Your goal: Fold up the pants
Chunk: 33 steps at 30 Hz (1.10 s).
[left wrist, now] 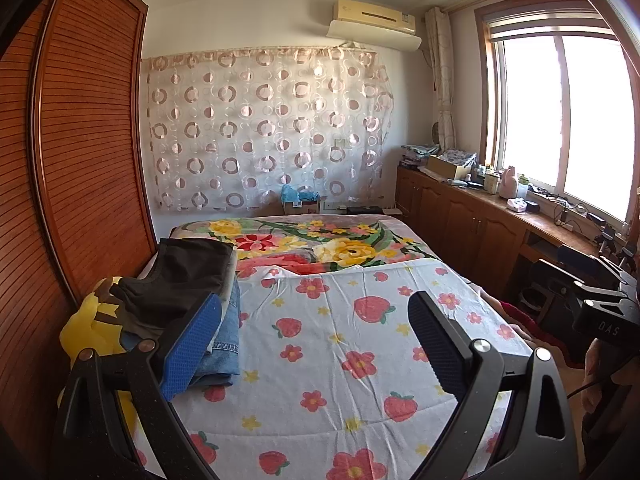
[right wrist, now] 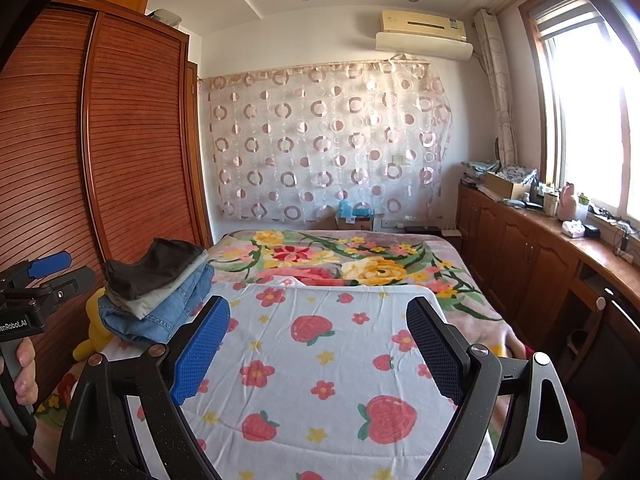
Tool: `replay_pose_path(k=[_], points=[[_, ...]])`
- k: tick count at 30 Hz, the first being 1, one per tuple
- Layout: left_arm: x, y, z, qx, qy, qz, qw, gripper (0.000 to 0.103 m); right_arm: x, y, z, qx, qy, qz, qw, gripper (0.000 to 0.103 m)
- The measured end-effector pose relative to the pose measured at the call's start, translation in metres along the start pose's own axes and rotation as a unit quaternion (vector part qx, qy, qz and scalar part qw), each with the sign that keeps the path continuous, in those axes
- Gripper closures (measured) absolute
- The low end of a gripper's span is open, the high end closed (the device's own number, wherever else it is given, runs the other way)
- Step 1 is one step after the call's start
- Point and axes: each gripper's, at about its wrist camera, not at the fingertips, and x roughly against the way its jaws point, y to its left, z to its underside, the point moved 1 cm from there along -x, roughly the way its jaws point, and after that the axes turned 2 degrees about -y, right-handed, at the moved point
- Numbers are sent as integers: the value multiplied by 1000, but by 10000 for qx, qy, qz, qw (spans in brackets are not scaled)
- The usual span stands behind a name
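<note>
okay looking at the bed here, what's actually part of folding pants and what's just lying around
For the job:
- stack of folded clothes, jeans at the bottom
- strawberry sheet
- left tool, open
- right tool, open

Lying about:
- yellow plush toy
- floral blanket
- cardboard box

White bedsheet w/ red strawberry and flower print (left wrist: 340,360) covers near part of bed; beyond it a pink floral blanket w/ yellow and red blooms (left wrist: 320,244). Yellow plush toy (left wrist: 86,332) at bed's left edge, beside brown louvred wooden wardrobe (left wrist: 80,160). Sheer curtain w/ pink circles (right wrist: 328,144) on far wall, cream air conditioner (right wrist: 424,30) above. Cluttered wooden cabinet counter (right wrist: 532,248) under window (left wrist: 560,120).
</note>
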Motion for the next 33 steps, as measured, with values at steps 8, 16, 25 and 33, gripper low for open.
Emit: replay_pose_path(k=[8, 16, 25, 33], points=[[0, 0, 0, -3, -2, -1, 10000, 8, 0, 0, 0, -5, 2, -4, 10000, 12], [0, 0, -1, -9, 1, 1, 10000, 8, 0, -1, -1, -4, 8, 2, 10000, 12], [1, 0, -1, -4, -1, 1, 10000, 8, 1, -3, -1, -15, -2, 3, 10000, 12], [0, -1, 0, -5, -3, 0, 10000, 8, 0, -3, -1, -9, -1, 1, 10000, 12]])
